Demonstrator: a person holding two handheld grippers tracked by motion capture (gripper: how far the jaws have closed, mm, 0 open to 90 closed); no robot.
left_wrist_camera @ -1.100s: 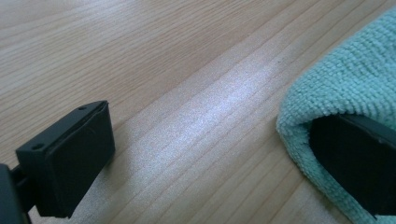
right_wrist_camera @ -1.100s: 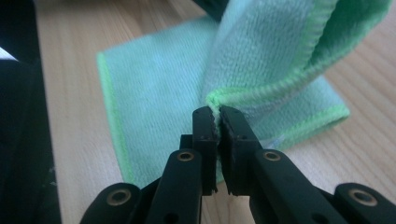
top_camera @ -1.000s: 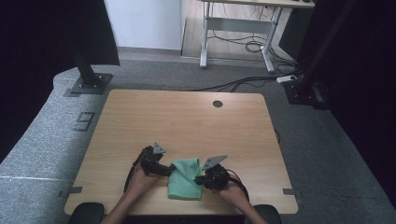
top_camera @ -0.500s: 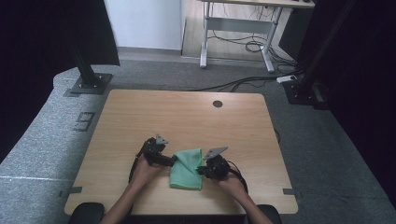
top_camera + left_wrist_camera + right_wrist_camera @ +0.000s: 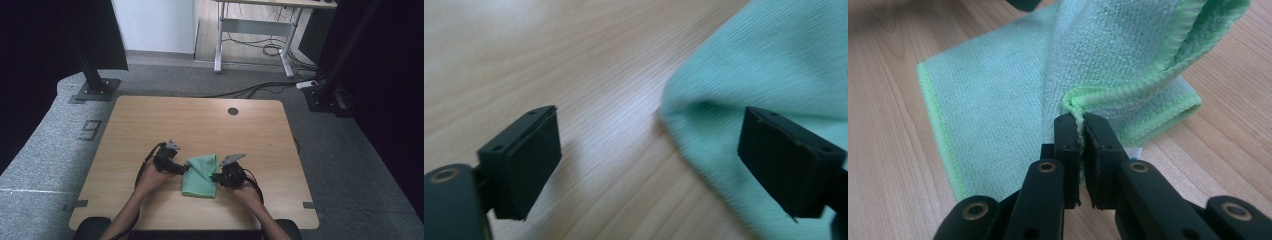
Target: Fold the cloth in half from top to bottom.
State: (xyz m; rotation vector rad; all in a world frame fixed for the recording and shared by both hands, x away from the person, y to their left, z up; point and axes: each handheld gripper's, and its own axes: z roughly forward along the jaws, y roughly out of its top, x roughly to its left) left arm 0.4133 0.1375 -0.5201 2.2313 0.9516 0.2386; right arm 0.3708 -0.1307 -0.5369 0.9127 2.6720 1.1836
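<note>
- The green cloth, folded, lies on the table near its 6 o'clock edge, between the two grippers.
- The right gripper, at the cloth's 3 o'clock, pinches a raised hemmed fold.
- The left gripper, at 9 o'clock, has just been closing slightly; its jaws stand spread, pressing nothing, the cloth's edge between them.

The table is a light wood top with rounded corners and one round dark cable hole near its far edge. It stands on grey carpet floor. One item lies directly on the table: a green cloth, folded, near the front edge and about midway across. Part of the cloth is lifted off the wood; the rest lies flat.
</note>
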